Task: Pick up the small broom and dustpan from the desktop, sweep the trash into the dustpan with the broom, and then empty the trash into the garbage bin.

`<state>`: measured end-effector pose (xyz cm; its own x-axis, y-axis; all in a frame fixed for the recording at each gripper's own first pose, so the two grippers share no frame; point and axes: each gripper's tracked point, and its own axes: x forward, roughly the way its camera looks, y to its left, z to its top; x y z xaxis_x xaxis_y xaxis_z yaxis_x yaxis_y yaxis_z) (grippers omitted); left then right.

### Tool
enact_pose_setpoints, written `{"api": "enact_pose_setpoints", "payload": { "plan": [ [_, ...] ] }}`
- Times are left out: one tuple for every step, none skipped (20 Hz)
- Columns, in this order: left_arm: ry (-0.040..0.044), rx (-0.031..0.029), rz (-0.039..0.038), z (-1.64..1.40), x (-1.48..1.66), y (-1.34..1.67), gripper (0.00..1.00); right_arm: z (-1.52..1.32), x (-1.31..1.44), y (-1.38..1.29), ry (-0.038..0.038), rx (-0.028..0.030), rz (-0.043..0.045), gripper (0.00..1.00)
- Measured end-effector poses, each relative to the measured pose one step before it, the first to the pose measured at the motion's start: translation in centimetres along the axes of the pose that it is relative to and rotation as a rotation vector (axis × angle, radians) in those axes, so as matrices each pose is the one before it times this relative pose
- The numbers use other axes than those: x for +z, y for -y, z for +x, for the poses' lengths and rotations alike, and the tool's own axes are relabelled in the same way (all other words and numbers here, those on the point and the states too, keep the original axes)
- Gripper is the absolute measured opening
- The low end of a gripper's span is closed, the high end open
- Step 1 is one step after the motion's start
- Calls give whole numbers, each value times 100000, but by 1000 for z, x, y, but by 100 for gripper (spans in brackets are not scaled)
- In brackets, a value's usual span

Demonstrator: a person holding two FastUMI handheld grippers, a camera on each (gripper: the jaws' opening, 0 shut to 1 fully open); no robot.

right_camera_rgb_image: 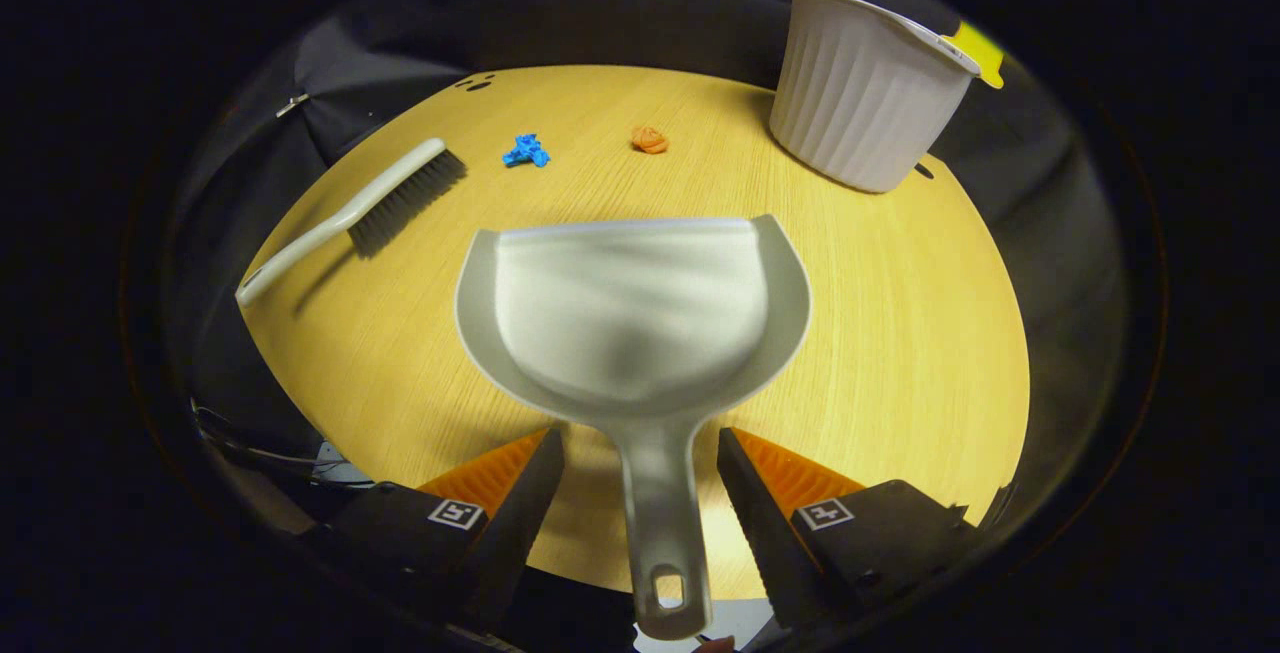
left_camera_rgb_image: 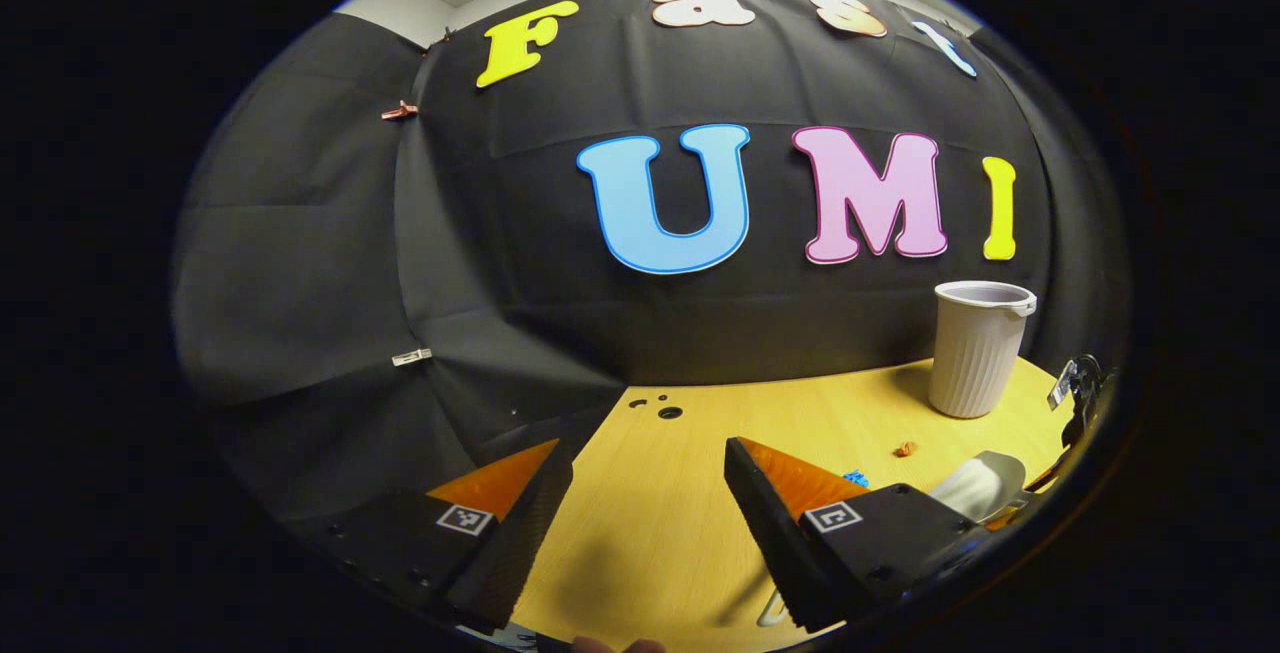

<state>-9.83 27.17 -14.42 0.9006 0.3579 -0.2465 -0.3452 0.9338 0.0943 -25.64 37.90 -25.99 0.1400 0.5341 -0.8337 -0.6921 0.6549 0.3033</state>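
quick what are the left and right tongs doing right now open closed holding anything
Left tongs: open, holding nothing, above the table.
Right tongs: open, straddling the dustpan handle, not yet gripping it.

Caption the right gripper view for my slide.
Open right gripper straddles the dustpan handle; broom, scraps, bin beyond.

The left tongs are spread wide apart with nothing between them, positioned above the near left part of the wooden desk. A ribbed white garbage bin stands upright at the far right of the desk, near the black cloth wall. A small orange scrap lies in front of the bin. A blue scrap lies just beyond the right finger. A pale curved object, partly hidden, sits at the right edge; its identity cannot be determined.
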Motion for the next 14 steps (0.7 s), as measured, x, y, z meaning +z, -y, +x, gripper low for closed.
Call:
{"api": "enact_pose_setpoints", "payload": {
  "plan": [
    [-204, 279, 96, -222, -139, -194, 97, 456, 169, -72, -760, 34, -48, 97],
    [-481, 131, 179, -61, -144, -84, 97, 614, 29, -38, -1168, -50, -363, 97],
    [-691, -57, 50, -105, -299, 47, 97, 443, -28, 8, -1994, 155, -97, 97],
    [-841, -215, -248, -29, -244, -11, 97, 200, 166, -443, -233, 1859, 2084, 97],
    [-633, -274, -405, -72, -314, 51, 97, 113, 253, 222, -752, -79, 1235, 96],
    [-788, -230, -492, 34, -211, 125, 97, 106, 149, 290, -397, 30, 188, 96],
    [-1029, -539, -540, 36, -428, 126, 97, -343, 332, 20, -1007, 157, -794, 96],
    [-1027, -497, -512, 136, -343, 198, 97, 708, -17, 169, -1448, 176, -771, 95],
    [-736, -652, -603, 155, -348, 230, 97, -268, 230, 86, -874, 445, -899, 84],
    [-460, -740, -653, 268, -99, 180, 97, 299, 267, 73, -1136, 459, -66, 63],
    [-838, -725, -684, 321, -287, 276, 98, -98, 71, 95, -755, 321, -379, 42],
    [-1144, -1053, -748, 415, -299, 277, 97, 290, 232, -13, 868, 56, -957, 39],
    [-1268, -1536, -742, 400, -476, 433, 100, -2, 217, -12, 1032, -32, -270, 39],
    [-1587, -1620, -664, 472, -415, 452, 97, 122, 50, 5, 91, -3, 531, 39]
  ]
}}
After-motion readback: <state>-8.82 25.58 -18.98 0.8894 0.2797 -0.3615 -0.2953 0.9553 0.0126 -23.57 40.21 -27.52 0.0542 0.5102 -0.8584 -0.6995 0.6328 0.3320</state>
